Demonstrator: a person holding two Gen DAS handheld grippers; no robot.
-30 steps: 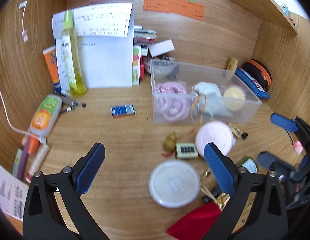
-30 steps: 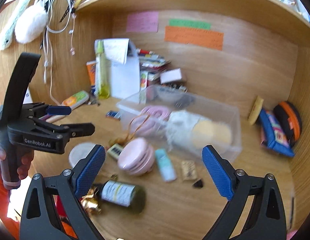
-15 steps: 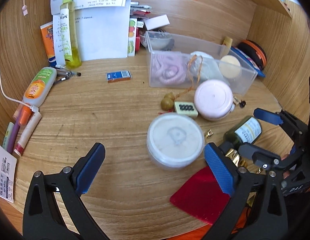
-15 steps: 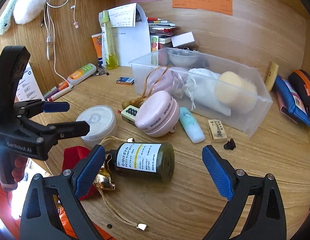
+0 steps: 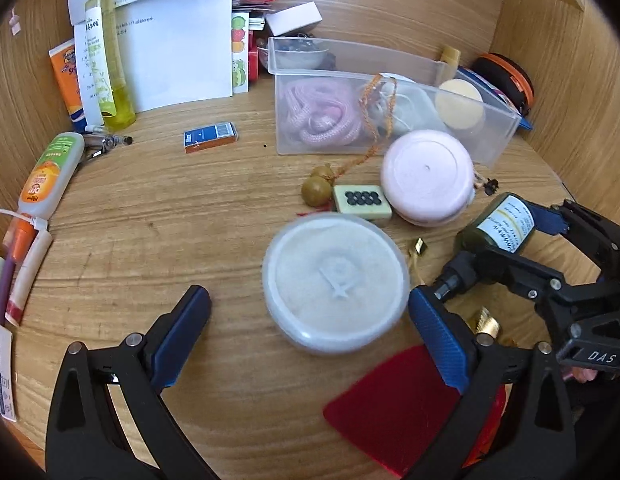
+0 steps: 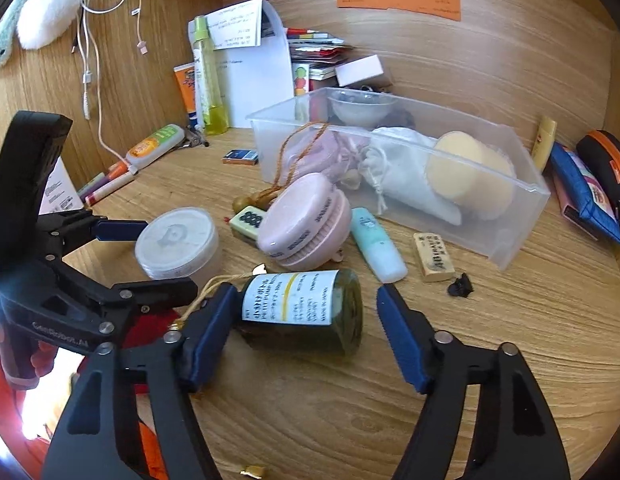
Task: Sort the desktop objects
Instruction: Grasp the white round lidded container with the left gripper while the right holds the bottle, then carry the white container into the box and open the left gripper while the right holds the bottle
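A dark green bottle (image 6: 306,308) with a white label lies on its side on the wooden desk; it also shows in the left wrist view (image 5: 498,228). My right gripper (image 6: 306,332) is open, its blue fingers on either side of the bottle. My left gripper (image 5: 310,332) is open around a round frosted white jar (image 5: 336,282), which also shows in the right wrist view (image 6: 178,240). A pink round case (image 5: 428,176) and a mahjong tile (image 5: 362,200) lie just beyond. A clear plastic bin (image 5: 486,136) holds a pink rope, a white pouch and a yellow puff.
A red cloth (image 5: 394,404) lies at the near edge. A mint tube (image 6: 378,244), an eraser (image 6: 434,256) and a black clip (image 6: 460,284) lie before the bin. A blue matchbox (image 5: 210,136), yellow bottle (image 5: 108,60), tubes and papers stand at the back left.
Both grippers have moved forward and down. The left one now straddles the white jar, the right one now straddles the green bottle.
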